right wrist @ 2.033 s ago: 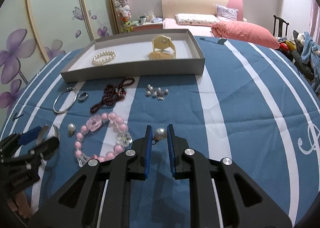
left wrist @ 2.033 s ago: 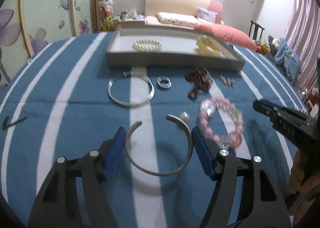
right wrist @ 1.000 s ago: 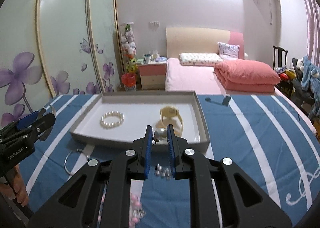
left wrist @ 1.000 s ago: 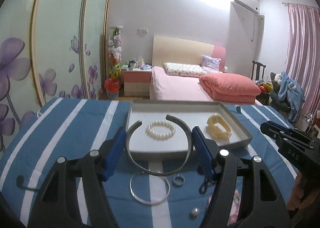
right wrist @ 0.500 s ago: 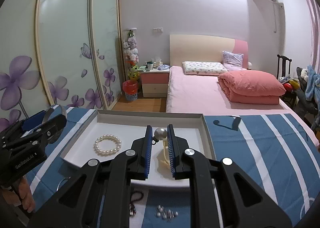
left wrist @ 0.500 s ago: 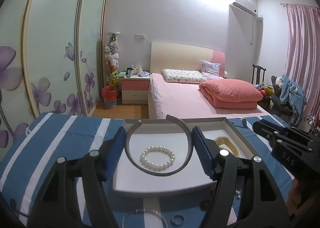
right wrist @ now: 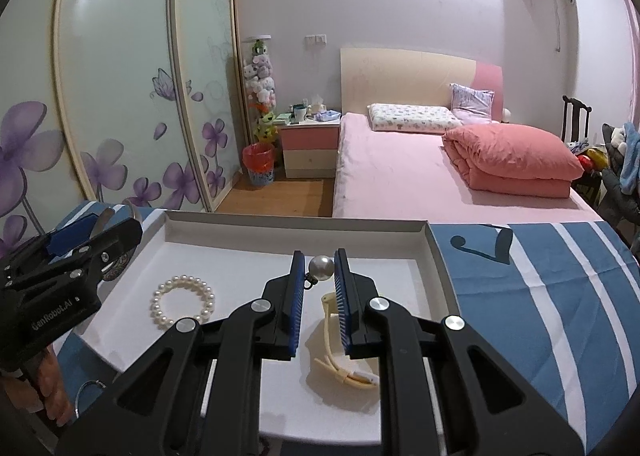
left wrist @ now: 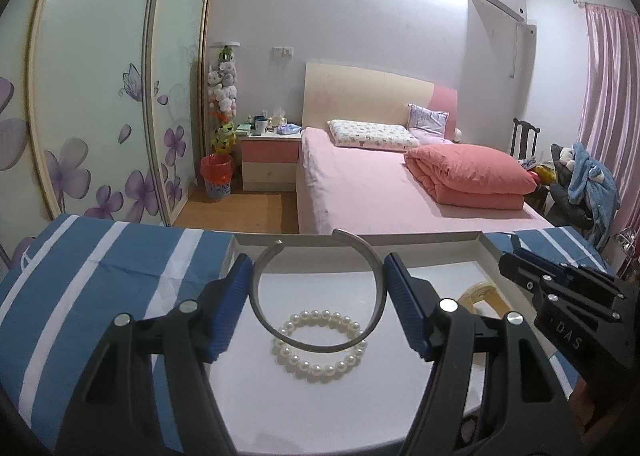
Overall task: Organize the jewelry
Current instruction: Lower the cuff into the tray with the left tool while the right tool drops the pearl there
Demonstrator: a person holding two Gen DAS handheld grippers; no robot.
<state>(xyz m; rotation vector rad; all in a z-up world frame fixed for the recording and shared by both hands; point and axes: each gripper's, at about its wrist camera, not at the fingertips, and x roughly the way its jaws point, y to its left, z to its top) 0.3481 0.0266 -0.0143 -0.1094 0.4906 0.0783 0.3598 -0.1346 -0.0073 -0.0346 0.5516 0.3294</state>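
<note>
My left gripper (left wrist: 318, 276) is shut on an open silver cuff bangle (left wrist: 320, 346), held in the air above the white tray (left wrist: 256, 242). Under it in the tray lies a pearl bracelet (left wrist: 320, 342), and a cream yellow bracelet (left wrist: 478, 294) shows to the right. My right gripper (right wrist: 320, 270) is shut on a pearl bead earring (right wrist: 321, 268), also over the tray (right wrist: 438, 256). In the right wrist view the pearl bracelet (right wrist: 182, 302) lies left of the fingers and the cream bracelet (right wrist: 344, 370) lies below them. The left gripper's body (right wrist: 60, 268) appears at the left.
The tray sits on a blue and white striped cloth (right wrist: 552, 296). A silver ring-shaped piece (right wrist: 90, 390) lies on the cloth at the lower left of the right wrist view. The right gripper's body (left wrist: 568, 296) fills the right side of the left wrist view. A pink bed (left wrist: 400, 192) stands beyond the table.
Both grippers have travelled forward with their pieces from above the loose jewelry to over the tray, sinking a little. The tray and pearl bracelet now fill the lower view.
</note>
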